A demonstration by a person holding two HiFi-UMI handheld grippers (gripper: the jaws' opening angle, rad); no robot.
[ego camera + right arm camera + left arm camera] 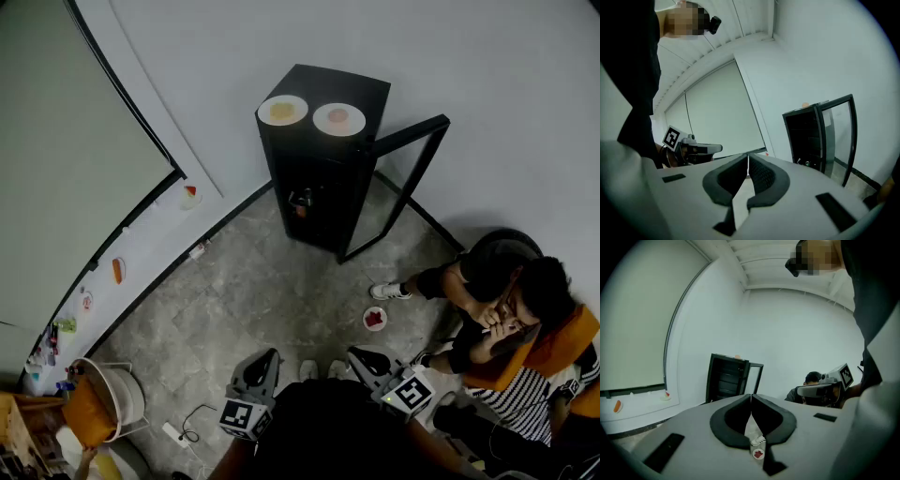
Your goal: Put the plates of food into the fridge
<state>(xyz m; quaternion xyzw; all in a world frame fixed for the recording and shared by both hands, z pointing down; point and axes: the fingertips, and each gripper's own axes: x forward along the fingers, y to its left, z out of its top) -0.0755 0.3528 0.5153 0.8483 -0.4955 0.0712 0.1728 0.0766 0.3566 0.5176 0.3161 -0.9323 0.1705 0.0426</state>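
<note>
Both tongs sit lowest in the head view, left tongs [266, 358] and right tongs [358, 356], side by side and well short of the fridge [323, 178]. Its door [405, 173] stands open to the right. Two plates are on the fridge top, a yellow-food plate [282, 111] and a pink-food plate [338, 119]. A third, the floor plate [375, 319], lies near a seated person [511, 300] and their shoe [386, 292].

Over to the left gripper view: jaws pressed together, nothing pinched, and the floor plate peeks through below the tips.

Right gripper view: pressed together too and empty, with the fridge ahead.

The danger, I'd say, is that the floor plate gets kicked or stepped on. A one-sided rim pinch could also tip a plate and slide the food off.
</note>
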